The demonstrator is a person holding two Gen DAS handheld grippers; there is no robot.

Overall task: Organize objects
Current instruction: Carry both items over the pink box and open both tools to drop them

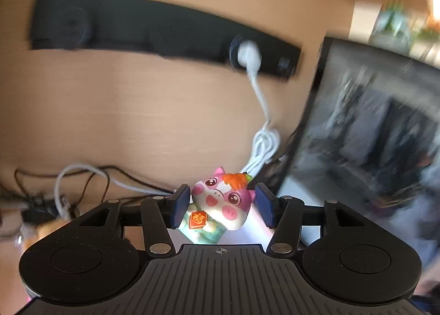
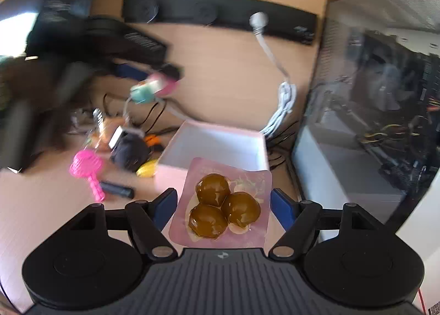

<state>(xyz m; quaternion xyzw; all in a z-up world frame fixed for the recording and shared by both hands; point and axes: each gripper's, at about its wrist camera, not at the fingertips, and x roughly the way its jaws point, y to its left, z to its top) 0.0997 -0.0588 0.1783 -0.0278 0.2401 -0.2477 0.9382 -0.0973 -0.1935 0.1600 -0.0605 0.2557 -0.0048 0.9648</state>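
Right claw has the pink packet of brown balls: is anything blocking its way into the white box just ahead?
Nothing visible does. The packet sits in the right claw at the near rim of the white box, whose visible interior looks empty.

Home desk: computer tower [image 2: 371, 95], power strip [image 2: 220, 16]

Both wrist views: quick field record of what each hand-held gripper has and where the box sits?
left hand-held gripper: pink cat toy between the fingers
right hand-held gripper: pink pack of three brown balls between the fingers
box: white, open, just ahead of the pack
right of box: glass-sided PC case
back wall: black power strip, white plug in it
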